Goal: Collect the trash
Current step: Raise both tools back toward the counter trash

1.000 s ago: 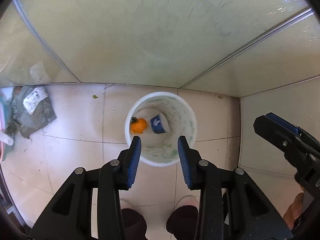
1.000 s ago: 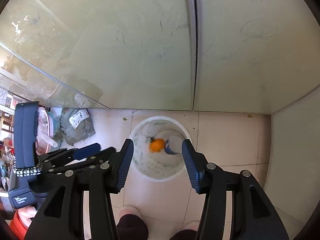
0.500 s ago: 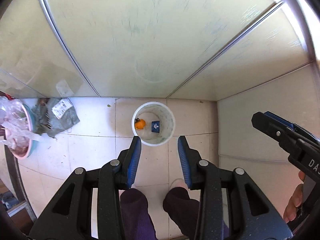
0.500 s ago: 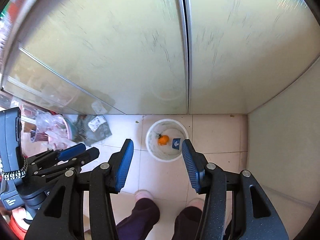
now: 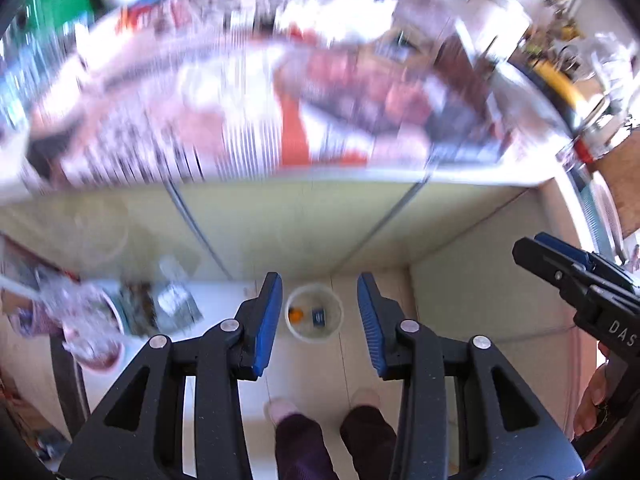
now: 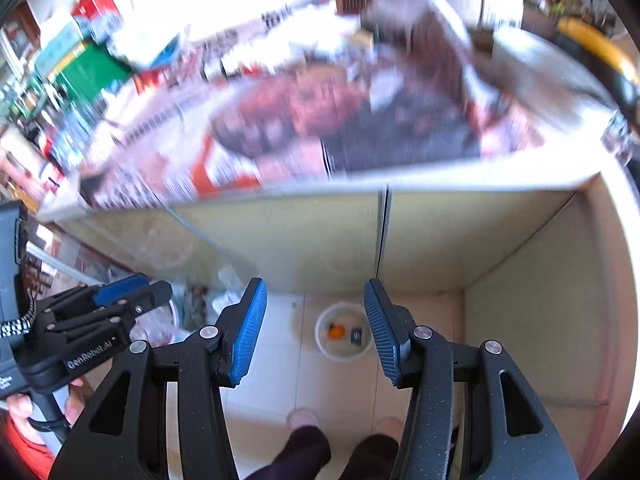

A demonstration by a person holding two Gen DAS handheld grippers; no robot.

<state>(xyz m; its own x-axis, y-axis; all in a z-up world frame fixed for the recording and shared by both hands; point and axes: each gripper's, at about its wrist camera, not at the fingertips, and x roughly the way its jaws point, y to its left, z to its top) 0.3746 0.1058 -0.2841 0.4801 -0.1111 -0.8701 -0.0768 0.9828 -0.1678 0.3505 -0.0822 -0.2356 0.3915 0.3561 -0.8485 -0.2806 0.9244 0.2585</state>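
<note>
Both grippers are hanging empty above the floor: the left gripper [image 5: 318, 316] is easing its jaws wider with nothing between the ribbed blue pads [image 5: 267, 322], and the right gripper [image 6: 313, 328] is holding its jaws apart, also on nothing. Far below, the white bin [image 5: 314, 334] is standing on pale floor tiles [image 6: 276, 376], near the person's feet, with an orange piece [image 5: 295, 314] and a small blue packet [image 5: 319, 316] lying inside. That drop looks done; I judge the person is heading back for more trash. Next comes picking a piece from the cluttered countertop [image 6: 532, 176], too blurred to sort out. Smooth pale-green cabinet doors [image 6: 320, 232] are running beneath it; a crumpled grey bag [image 5: 172, 308] is lying on the floor well left of the bin.
</note>
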